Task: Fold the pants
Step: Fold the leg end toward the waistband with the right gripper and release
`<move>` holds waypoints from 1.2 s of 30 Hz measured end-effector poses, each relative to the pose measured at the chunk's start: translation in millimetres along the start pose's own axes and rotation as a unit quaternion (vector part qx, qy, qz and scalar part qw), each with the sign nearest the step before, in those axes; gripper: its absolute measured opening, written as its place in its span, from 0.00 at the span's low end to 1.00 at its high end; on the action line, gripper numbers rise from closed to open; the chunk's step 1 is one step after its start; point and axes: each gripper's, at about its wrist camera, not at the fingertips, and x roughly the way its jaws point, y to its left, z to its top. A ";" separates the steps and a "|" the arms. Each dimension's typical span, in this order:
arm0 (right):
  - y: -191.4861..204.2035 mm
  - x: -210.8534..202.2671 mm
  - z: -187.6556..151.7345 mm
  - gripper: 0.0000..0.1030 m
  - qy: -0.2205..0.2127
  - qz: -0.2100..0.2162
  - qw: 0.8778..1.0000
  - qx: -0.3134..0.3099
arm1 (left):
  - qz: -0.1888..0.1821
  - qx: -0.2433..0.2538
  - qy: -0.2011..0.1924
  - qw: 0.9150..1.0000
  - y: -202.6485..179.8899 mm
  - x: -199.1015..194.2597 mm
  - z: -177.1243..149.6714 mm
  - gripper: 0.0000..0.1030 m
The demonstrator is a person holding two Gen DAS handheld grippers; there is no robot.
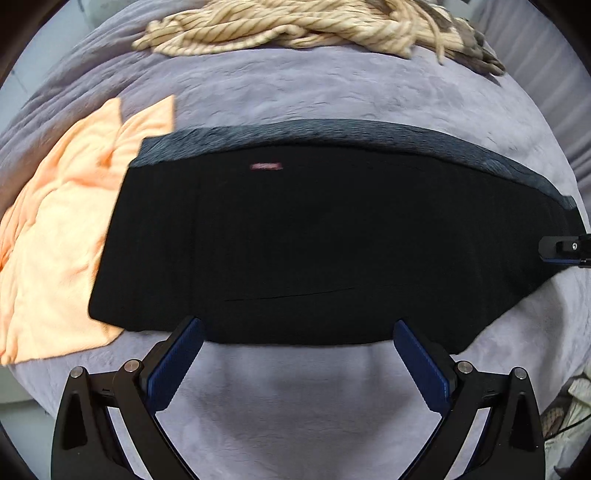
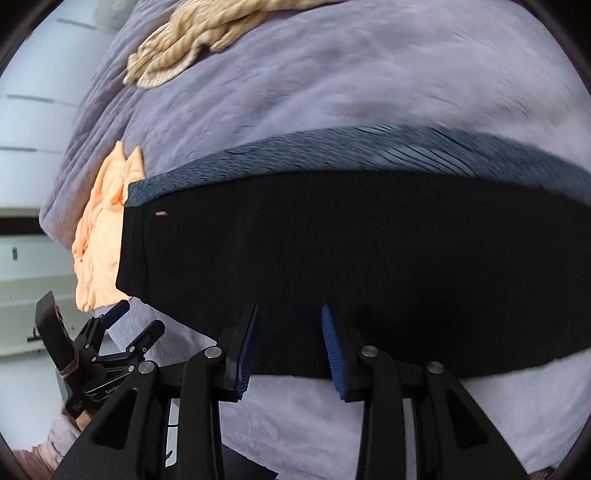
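Black pants (image 1: 314, 240) lie flat across a lavender blanket, with a grey fuzzy inner side showing along their far edge (image 1: 332, 131); they also fill the right wrist view (image 2: 351, 266). My left gripper (image 1: 297, 326) is open and empty, with its fingertips at the pants' near edge. My right gripper (image 2: 290, 314) is open and empty, with its tips over the pants' near edge. The right gripper shows at the right rim of the left wrist view (image 1: 565, 249). The left gripper shows at lower left in the right wrist view (image 2: 135, 321).
An orange cloth (image 1: 55, 240) lies crumpled at the pants' left end, also seen in the right wrist view (image 2: 101, 236). A beige striped garment (image 1: 288, 26) lies bunched at the far side of the lavender blanket (image 1: 295, 406). White furniture (image 2: 22, 258) stands at left.
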 end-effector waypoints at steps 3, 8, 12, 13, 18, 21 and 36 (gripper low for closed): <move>-48.1 -25.6 -34.7 0.37 -0.029 0.009 0.997 0.065 | -0.022 0.044 0.005 0.999 -48.8 -3.6 22.0 1.00; -120.1 -61.9 -81.8 0.37 -0.078 0.017 0.985 0.155 | -0.045 0.121 0.010 0.992 -145.1 -1.1 39.8 1.00; -184.5 -89.4 -108.9 0.37 -0.113 0.022 0.969 0.220 | -0.042 0.151 0.009 0.988 -223.7 1.0 50.1 1.00; -200.5 -97.5 -113.4 0.37 -0.124 0.020 0.964 0.234 | -0.042 0.153 0.009 0.987 -239.0 2.0 54.7 1.00; -283.5 -129.4 -123.4 0.37 -0.182 0.027 0.932 0.312 | -0.043 0.142 0.011 0.989 -277.1 2.9 90.6 1.00; -332.4 -136.9 -123.5 0.37 -0.204 0.040 0.909 0.362 | -0.037 0.128 0.014 0.991 -311.9 19.0 110.0 1.00; -412.5 -119.5 -93.5 0.09 -0.214 0.083 0.899 0.372 | 0.023 0.144 0.040 0.989 -366.3 38.5 111.7 1.00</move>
